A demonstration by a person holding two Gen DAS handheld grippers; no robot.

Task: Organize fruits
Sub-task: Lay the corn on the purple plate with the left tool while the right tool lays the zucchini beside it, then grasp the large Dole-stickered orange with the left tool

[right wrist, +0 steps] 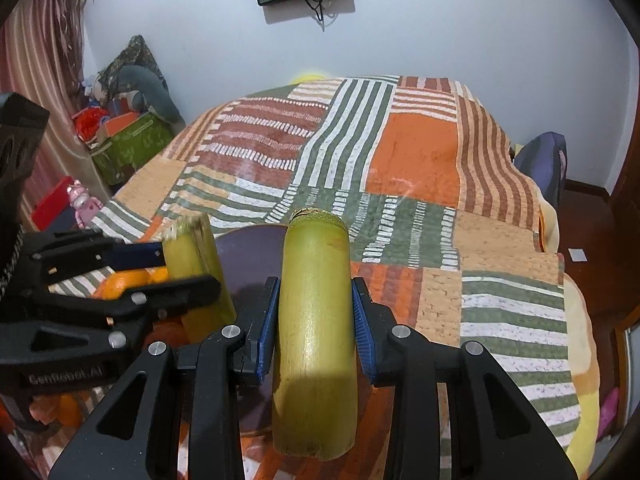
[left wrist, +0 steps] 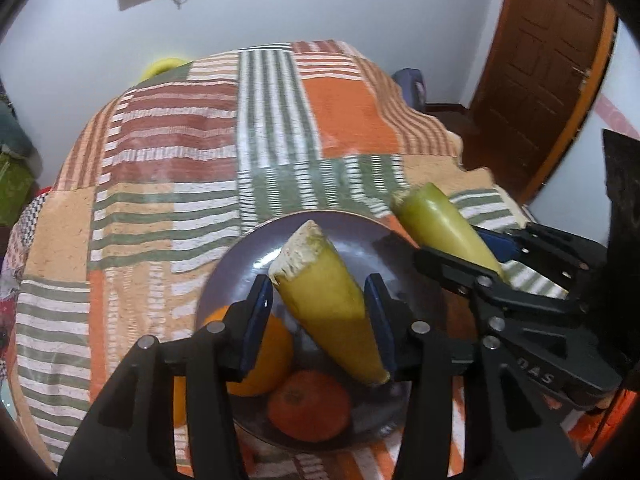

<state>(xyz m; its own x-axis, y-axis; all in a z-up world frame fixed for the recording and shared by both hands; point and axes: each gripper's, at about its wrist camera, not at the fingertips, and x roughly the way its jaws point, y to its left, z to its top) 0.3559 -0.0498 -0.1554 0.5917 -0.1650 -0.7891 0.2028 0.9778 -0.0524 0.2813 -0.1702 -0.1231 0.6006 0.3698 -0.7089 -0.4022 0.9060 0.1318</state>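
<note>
Left wrist: sugarcane piece (left wrist: 332, 304) between pads (left wrist: 258, 320).

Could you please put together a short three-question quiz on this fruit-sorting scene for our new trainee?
1. True or false: the left claw is empty.
2. Which lies on the purple plate? A) apples B) oranges C) grapes
3. Fill in: the right claw is shut on a piece of ____.

Key:
1. False; it is shut on a sugarcane piece over the plate.
2. B; the oranges lie at the plate's near side.
3. Sugarcane; the right sugarcane piece is held beside the plate, above the patchwork bedspread.
</note>
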